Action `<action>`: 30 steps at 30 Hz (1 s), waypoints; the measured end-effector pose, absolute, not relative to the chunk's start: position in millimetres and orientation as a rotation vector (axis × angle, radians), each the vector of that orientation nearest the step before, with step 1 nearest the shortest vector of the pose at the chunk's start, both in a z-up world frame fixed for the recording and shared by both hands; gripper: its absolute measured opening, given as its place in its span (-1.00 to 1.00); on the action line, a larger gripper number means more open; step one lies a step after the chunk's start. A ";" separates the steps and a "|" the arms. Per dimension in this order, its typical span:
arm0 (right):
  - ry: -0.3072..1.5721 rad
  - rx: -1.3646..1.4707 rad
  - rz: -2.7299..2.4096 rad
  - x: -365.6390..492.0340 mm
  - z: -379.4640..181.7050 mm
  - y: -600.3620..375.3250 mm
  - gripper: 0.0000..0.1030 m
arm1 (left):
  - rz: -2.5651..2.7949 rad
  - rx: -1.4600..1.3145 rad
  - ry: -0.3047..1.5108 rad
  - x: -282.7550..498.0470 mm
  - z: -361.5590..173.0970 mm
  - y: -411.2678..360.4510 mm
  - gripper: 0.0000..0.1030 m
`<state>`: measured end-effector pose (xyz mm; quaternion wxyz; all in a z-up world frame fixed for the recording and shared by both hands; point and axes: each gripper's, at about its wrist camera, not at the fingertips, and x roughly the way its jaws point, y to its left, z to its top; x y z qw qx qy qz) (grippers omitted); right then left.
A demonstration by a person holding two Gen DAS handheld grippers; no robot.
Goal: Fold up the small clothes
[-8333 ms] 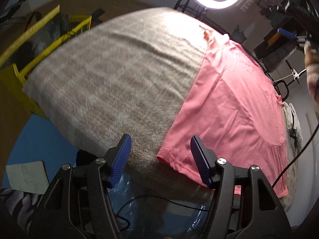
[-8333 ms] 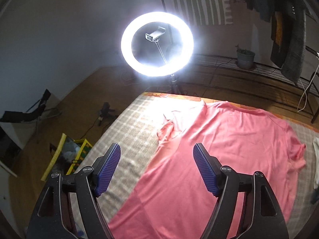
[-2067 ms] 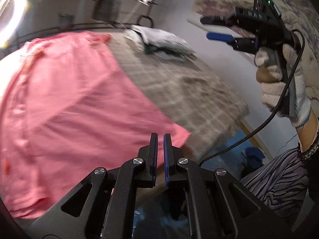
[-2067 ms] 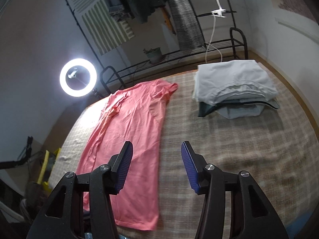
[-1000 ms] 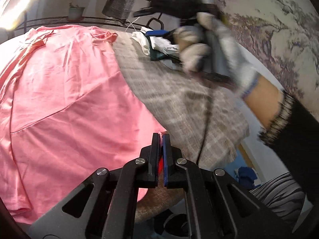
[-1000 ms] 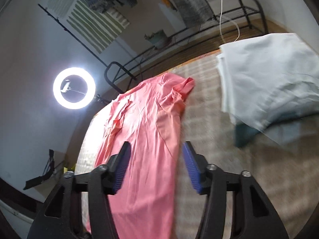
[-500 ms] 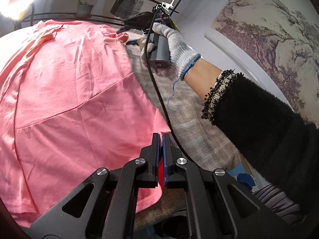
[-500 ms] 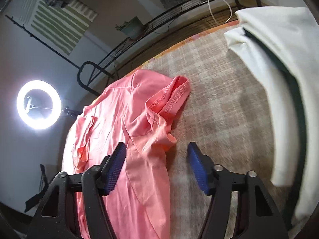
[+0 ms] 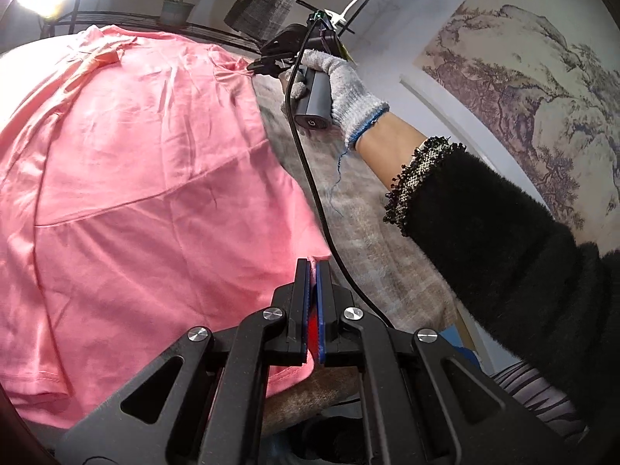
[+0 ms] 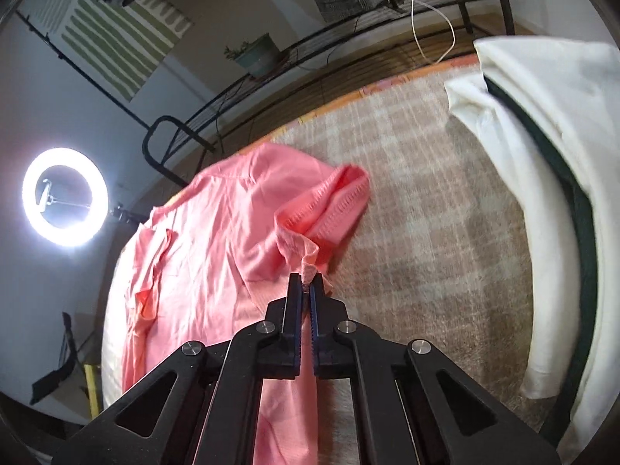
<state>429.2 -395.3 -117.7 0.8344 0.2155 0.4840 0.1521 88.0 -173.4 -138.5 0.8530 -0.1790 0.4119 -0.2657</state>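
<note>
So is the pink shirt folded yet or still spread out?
Spread out: the pink shirt lies flat on the plaid blanket, edges pinched by both grippers.

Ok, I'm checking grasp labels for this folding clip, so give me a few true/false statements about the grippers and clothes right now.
1. The left gripper is shut on the pink shirt's hem corner. True.
2. The right gripper is open above the blanket. False: it is shut on shirt fabric by the sleeve.
3. The folded white clothes lie on top of the pink shirt. False: they lie apart on the blanket.
4. The ring light is lit. True.
</note>
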 end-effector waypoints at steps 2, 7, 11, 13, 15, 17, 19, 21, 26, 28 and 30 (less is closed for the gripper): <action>1.011 0.438 0.311 430.0 -108.9 -386.4 -0.97 | -0.550 -0.390 0.861 86.1 -137.3 -167.1 -0.99; 0.974 0.407 0.317 431.5 -88.7 -357.1 -0.97 | -0.503 -0.433 0.834 76.8 -131.5 -142.2 -0.99; 0.950 0.338 0.340 431.4 -73.6 -322.7 -0.97 | -0.449 -0.457 0.821 65.4 -130.7 -117.7 -0.99; 0.946 0.300 0.355 431.3 -69.7 -303.6 -0.97 | -0.419 -0.480 0.827 60.1 -134.0 -102.8 -0.99; 0.947 0.258 0.370 431.1 -69.1 -282.5 -0.97 | -0.394 -0.494 0.836 57.5 -137.6 -91.3 -0.99; 0.955 0.216 0.385 430.8 -71.8 -262.5 -0.97 | -0.363 -0.505 0.847 53.1 -143.2 -80.9 -0.99; 0.968 0.180 0.400 431.5 -76.9 -240.4 -0.98 | -0.344 -0.512 0.860 50.4 -147.8 -74.7 -0.99; 0.980 0.150 0.413 431.9 -83.0 -222.8 -0.98 | -0.327 -0.514 0.872 47.6 -153.4 -70.0 -0.99; 1.004 0.084 0.459 431.1 -99.4 -183.2 -0.97 | -0.293 -0.524 0.881 46.9 -160.6 -58.0 -0.99; 1.032 0.058 0.490 431.4 -109.8 -168.2 -0.97 | -0.293 -0.502 0.890 47.1 -163.0 -57.7 -0.99; 1.080 0.035 0.519 431.8 -121.3 -160.8 -0.97 | -0.298 -0.485 0.916 48.3 -165.6 -58.6 -0.99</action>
